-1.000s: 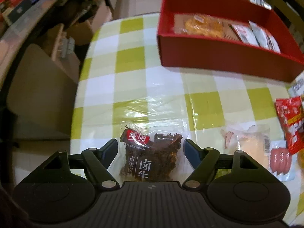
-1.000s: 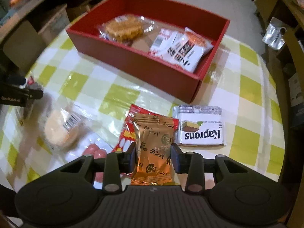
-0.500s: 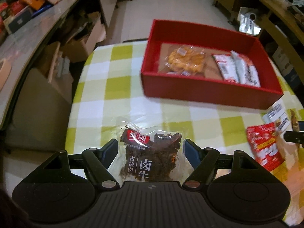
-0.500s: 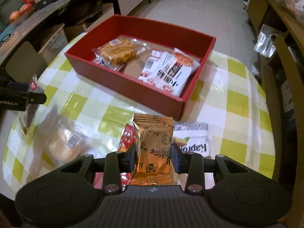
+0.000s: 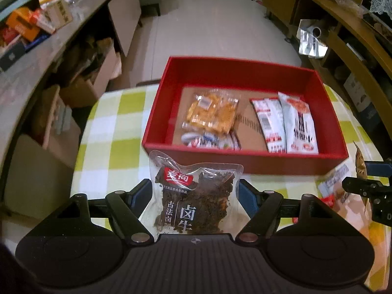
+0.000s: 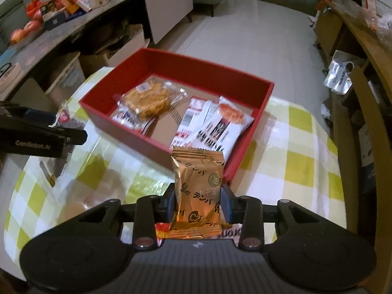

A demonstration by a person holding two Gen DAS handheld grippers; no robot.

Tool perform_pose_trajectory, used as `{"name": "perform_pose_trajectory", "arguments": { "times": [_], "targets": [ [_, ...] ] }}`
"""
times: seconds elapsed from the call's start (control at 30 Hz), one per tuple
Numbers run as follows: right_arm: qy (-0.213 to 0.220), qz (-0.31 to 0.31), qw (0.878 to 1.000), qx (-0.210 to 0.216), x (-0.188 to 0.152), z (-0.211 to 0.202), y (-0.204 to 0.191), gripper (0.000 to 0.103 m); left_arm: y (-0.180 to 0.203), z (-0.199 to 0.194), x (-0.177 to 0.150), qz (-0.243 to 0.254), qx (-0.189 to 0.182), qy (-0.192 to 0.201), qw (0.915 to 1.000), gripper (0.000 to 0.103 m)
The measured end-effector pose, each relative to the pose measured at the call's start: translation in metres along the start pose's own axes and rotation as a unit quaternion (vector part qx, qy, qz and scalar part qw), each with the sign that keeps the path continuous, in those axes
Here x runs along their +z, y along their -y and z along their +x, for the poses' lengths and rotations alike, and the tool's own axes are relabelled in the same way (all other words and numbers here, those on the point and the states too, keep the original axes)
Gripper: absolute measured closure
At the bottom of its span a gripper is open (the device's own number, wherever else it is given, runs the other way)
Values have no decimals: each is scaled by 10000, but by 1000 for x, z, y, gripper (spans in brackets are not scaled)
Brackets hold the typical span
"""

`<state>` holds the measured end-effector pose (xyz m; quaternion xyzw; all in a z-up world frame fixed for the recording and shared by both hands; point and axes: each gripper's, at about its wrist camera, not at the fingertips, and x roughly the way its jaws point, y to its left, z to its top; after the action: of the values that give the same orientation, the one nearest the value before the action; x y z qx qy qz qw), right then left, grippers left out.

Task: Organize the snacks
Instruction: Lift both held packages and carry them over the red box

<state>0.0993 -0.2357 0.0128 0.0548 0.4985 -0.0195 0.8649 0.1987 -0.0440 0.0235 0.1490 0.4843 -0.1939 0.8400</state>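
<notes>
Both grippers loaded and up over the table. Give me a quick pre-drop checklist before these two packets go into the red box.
1. Left gripper shut on the beef jerky packet: ok.
2. Right gripper shut on the gold snack packet: ok.
3. Both packets clear of the table: ok.
4. Red box open, bare cardboard floor between the snacks inside: ok.
5. Grippers apart from each other: ok.
6. Packets over the box opening: not ok, both short of the near wall.

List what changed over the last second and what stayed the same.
Both grippers rose off the checked tablecloth toward the red cardboard box. The left gripper carried its clear packet of dark braised beef; the right gripper its gold foil snack packet. Grips unchanged; box contents unmoved.
</notes>
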Motion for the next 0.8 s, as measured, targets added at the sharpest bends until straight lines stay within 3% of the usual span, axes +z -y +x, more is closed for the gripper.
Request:
{"name": "perform_pose_trajectory", "arguments": {
  "times": [0.8],
  "targets": [
    [289, 258, 9992, 42, 63, 41, 27, 58, 40, 31, 73, 98, -13, 341, 9994, 23]
  ]
}}
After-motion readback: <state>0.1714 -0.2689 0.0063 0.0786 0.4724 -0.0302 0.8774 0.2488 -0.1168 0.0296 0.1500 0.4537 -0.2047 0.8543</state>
